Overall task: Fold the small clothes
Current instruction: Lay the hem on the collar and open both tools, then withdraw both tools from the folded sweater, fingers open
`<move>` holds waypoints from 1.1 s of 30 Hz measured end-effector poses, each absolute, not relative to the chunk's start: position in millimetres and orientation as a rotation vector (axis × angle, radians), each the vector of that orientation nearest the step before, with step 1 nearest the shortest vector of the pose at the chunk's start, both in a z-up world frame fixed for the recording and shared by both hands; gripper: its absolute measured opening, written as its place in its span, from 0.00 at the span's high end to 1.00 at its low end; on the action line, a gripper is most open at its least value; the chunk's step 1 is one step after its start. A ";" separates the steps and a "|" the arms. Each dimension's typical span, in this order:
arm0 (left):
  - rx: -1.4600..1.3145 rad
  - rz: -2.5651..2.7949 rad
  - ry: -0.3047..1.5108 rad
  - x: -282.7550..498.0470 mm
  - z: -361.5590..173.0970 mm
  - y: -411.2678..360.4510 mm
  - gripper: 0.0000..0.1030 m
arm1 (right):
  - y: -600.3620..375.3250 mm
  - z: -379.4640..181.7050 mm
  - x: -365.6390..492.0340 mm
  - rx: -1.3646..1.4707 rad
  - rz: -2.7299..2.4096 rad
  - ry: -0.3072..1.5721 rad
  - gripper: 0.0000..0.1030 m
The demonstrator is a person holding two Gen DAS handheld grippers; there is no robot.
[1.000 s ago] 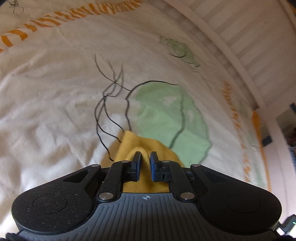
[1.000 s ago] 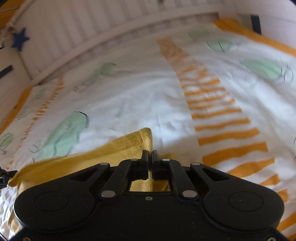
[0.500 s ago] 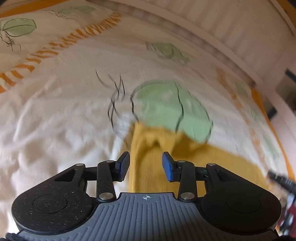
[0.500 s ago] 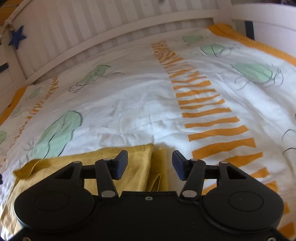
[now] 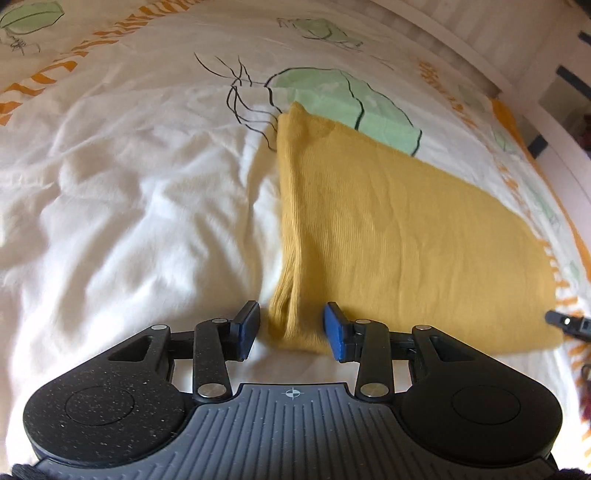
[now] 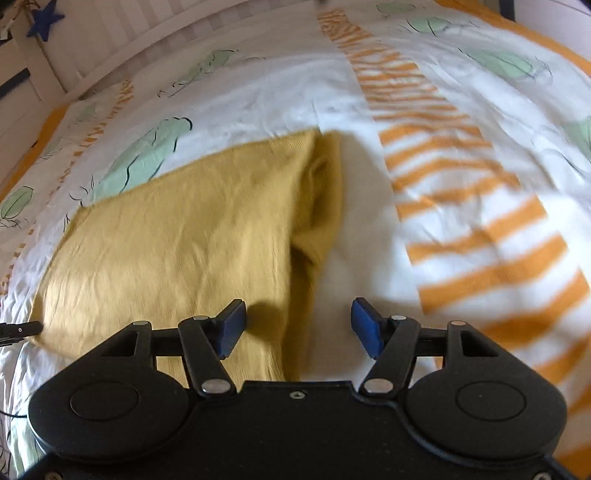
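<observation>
Two spread grippers (image 5: 291, 326) (image 6: 298, 325), one yellow garment (image 5: 399, 236)

The right gripper (image 6: 298, 325) hangs above the bed (image 6: 354, 92) with its 2 blue-padded fingers (image 6: 231, 325) spread wide and nothing between them. Under it a yellow cloth (image 6: 177, 236) lies flat on the bedspread, its right edge doubled into a thick fold (a shadow sits just by the left pad). The left pad is over the cloth, the right over white sheet. Orange stripes (image 6: 480, 236) run to the right; green leaf prints (image 6: 147, 158) show beyond the cloth. A blue star (image 6: 44, 22) hangs top left.
</observation>
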State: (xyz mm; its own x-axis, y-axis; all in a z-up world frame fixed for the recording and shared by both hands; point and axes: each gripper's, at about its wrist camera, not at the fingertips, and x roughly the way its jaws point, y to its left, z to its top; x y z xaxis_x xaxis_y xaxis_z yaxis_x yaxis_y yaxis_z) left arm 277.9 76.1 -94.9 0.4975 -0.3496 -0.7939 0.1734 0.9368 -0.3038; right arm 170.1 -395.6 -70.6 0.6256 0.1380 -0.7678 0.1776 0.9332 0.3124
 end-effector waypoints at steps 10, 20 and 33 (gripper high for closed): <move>-0.172 -0.293 0.952 259.0 -101.3 74.9 0.63 | -396.1 -76.6 149.6 0.376 0.012 0.904 0.27; -0.172 -0.275 0.813 234.8 -110.5 75.1 0.63 | -361.3 -88.3 133.9 0.158 0.093 0.847 0.01; -0.258 -0.307 0.669 217.4 -120.2 83.1 0.53 | -340.4 -98.7 120.6 0.022 0.044 0.741 0.00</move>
